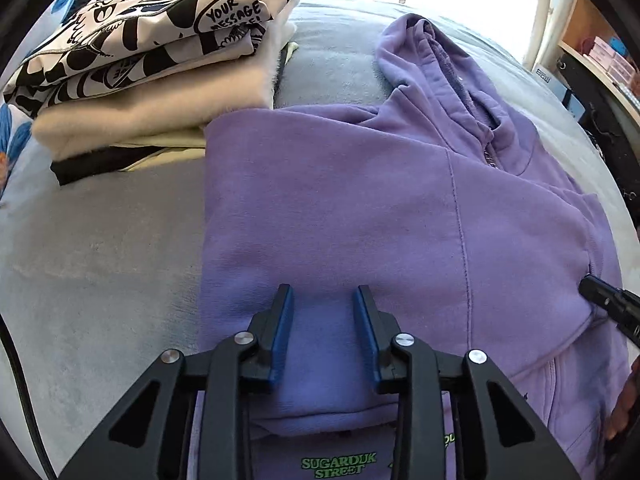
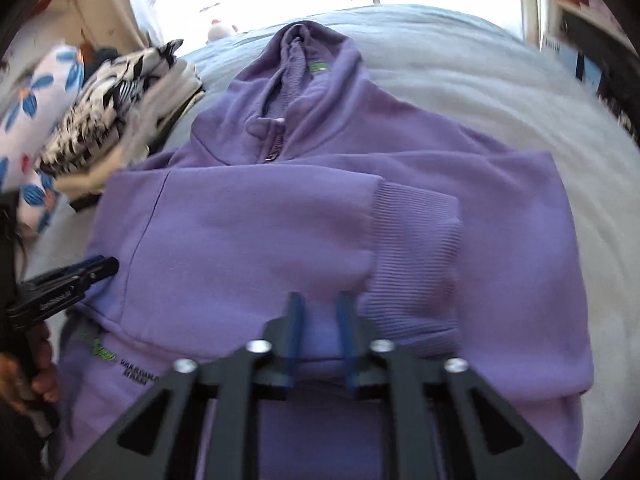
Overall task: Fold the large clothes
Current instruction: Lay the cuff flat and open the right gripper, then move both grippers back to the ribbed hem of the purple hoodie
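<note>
Both grippers were held over the purple hoodie [image 1: 360,208]: left gripper [image 1: 323,300] jaws apart, nothing pinched; right gripper [image 2: 320,304] slightly parted in a blurred view. The hoodie was spread mid-bed [image 1: 100,260]; folded clothes [image 1: 152,60] were stacked beside its shoulder.

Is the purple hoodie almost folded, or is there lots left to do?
About halfway. Done: a stack of folded clothes sits beside it, and one sleeve lies folded across the purple hoodie's chest. In hand: the left hand-held gripper and right hand-held gripper are at the bottom hem. Left: fold the body up and tuck the hood.
</note>
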A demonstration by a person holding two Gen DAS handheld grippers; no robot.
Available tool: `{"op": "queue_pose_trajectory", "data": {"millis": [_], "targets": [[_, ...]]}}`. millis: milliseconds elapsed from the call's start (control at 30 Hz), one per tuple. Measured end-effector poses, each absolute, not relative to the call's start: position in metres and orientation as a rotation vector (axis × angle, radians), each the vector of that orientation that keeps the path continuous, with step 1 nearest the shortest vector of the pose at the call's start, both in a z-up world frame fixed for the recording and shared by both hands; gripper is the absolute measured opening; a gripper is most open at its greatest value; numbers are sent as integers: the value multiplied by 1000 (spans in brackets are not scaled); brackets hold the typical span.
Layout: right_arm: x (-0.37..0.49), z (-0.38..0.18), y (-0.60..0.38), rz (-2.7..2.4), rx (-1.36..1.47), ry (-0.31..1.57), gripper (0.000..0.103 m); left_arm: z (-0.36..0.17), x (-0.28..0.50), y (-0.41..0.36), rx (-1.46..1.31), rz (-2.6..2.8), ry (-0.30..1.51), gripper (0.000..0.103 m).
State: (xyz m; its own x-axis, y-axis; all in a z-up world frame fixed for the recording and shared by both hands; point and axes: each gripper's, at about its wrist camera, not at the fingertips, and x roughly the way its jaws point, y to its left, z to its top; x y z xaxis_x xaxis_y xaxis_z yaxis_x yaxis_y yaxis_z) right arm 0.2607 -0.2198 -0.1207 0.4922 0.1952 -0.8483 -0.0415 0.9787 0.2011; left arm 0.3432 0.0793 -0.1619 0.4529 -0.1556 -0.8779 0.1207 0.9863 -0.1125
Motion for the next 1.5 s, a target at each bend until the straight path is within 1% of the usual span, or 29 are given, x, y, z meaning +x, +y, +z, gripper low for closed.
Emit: {"op": "queue_pose_trajectory", "data": {"millis": [100, 133, 233, 367, 500, 667, 700, 733, 833, 967, 1067, 1300, 1500], "targets": [[256, -114, -220, 149, 161, 1047, 6, -158, 341, 79, -33, -180, 1098, 31], [254, -111, -218, 148, 157, 1046, 10, -155, 340, 80, -44, -184, 1104, 31], [252, -101, -211, 122, 126, 1027, 11, -146, 329, 89, -58, -182, 1105, 34], [266, -94, -207, 87, 129, 1010, 12, -133, 325, 84, -29, -155, 1061, 54], [293, -100, -208, 76, 157, 1019, 12, -128, 345, 77, -13, -107, 1036, 54], [325, -115, -218, 51, 164, 1030, 11, -142, 393, 87, -1, -1, 1037, 54], [329, -118, -221, 62, 173, 1038, 11, -146, 398, 90, 4, 16, 1040, 54], [331, -120, -223, 65, 171, 1042, 8, -151, 403, 93, 21, 37, 1043, 54], [328, -119, -227, 94, 164, 1034, 8, -158, 405, 105, 39, 55, 1023, 57], [319, -115, -228, 115, 151, 1028, 8, -163, 407, 117, -33, 33, 1027, 58], [314, -111, -228, 117, 150, 1034, 12, -161, 405, 120, -39, 38, 1028, 57], [293, -91, -228, 107, 136, 1024, 12, -139, 388, 113, -12, 36, 1025, 57], [265, -64, -231, 100, 150, 1002, 12, -97, 350, 108, 14, -2, 990, 57]]}}
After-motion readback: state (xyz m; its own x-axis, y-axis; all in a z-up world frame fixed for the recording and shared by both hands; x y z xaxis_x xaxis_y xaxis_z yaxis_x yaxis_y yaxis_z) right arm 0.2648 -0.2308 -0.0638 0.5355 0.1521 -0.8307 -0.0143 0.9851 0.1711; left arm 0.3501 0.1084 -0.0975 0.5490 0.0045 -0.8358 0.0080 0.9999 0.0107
